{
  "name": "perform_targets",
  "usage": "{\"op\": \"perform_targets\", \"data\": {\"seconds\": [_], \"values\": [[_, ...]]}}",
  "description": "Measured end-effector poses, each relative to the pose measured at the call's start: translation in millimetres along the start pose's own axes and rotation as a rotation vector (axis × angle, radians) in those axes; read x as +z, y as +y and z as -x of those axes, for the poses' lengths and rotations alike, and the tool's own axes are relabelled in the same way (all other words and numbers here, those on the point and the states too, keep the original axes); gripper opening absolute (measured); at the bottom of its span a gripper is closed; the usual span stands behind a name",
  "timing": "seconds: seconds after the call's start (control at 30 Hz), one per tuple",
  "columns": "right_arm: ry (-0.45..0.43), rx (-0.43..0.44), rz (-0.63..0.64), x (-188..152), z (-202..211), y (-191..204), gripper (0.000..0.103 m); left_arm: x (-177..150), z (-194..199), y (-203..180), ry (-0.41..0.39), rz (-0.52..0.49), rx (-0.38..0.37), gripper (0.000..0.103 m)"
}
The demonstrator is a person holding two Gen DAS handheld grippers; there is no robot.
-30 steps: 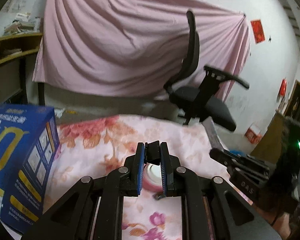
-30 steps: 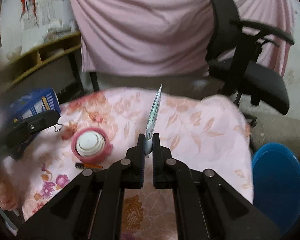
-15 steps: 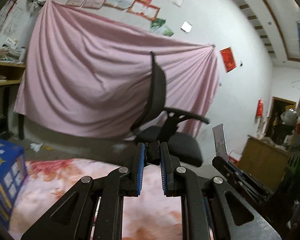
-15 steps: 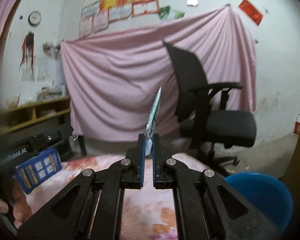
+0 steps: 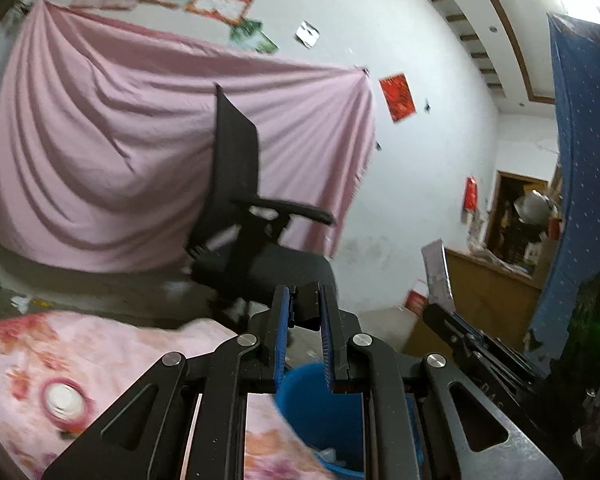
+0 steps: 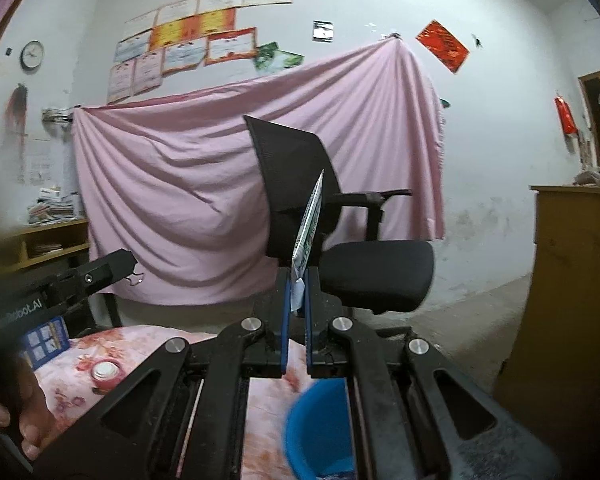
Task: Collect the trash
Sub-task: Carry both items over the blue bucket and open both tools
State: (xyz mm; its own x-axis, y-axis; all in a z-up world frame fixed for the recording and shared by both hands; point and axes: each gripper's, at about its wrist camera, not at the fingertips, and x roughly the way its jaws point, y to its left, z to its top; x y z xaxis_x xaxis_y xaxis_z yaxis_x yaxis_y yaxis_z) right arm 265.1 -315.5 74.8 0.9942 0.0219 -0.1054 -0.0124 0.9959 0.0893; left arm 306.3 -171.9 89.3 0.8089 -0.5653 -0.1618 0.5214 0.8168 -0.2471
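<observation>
My left gripper (image 5: 305, 300) is shut on a small black binder clip (image 5: 306, 306); the clip's wire handle shows in the right wrist view (image 6: 137, 277). My right gripper (image 6: 298, 280) is shut on a flat white-and-green printed wrapper (image 6: 310, 224) that stands upright from its pads. In the left wrist view the wrapper (image 5: 436, 268) appears edge-on at the right. A blue trash bin (image 5: 320, 408) (image 6: 324, 428) sits low beside the table's right edge, below both grippers' fingers. Both grippers are held nearly level, above the table.
The table has a pink floral cloth (image 5: 28, 360). A pink tape roll (image 5: 64, 398) (image 6: 106, 372) lies on it, and a blue box (image 6: 46, 338) stands at the left. Beyond are a black office chair (image 6: 364, 268), a wooden cabinet (image 6: 572, 300) and a hand (image 6: 24, 420).
Both grippers rose and swung right, from over the tabletop to above the blue bin. The blue box left the left wrist view. Both grips stayed the same.
</observation>
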Motion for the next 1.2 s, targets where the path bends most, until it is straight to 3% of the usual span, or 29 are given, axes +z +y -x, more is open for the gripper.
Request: {"op": "perform_targets", "data": {"seconds": [0.27, 0.5, 0.97, 1.13, 1.2], "values": [[0.070, -0.068, -0.034, -7.5, 1.4, -41.5, 0.041, -19.5, -42.0, -29.5, 0.146, 0.055, -0.053, 0.012], [0.175, -0.103, -0.071, -22.0, -9.2, -66.8, 0.041, -43.8, -63.3, -40.8, 0.269, 0.070, -0.053, 0.012], [0.340, -0.117, -0.107, -43.3, -30.7, -85.1, 0.043, -69.8, -84.0, -39.7, 0.400, 0.123, -0.045, 0.013], [0.359, -0.122, -0.121, -46.7, -33.3, -90.9, 0.044, -73.1, -87.8, -35.3, 0.428, 0.150, -0.033, 0.028], [0.361, -0.125, -0.123, -47.2, -33.1, -91.4, 0.044, -73.3, -88.3, -33.9, 0.431, 0.154, -0.032, 0.029]]}}
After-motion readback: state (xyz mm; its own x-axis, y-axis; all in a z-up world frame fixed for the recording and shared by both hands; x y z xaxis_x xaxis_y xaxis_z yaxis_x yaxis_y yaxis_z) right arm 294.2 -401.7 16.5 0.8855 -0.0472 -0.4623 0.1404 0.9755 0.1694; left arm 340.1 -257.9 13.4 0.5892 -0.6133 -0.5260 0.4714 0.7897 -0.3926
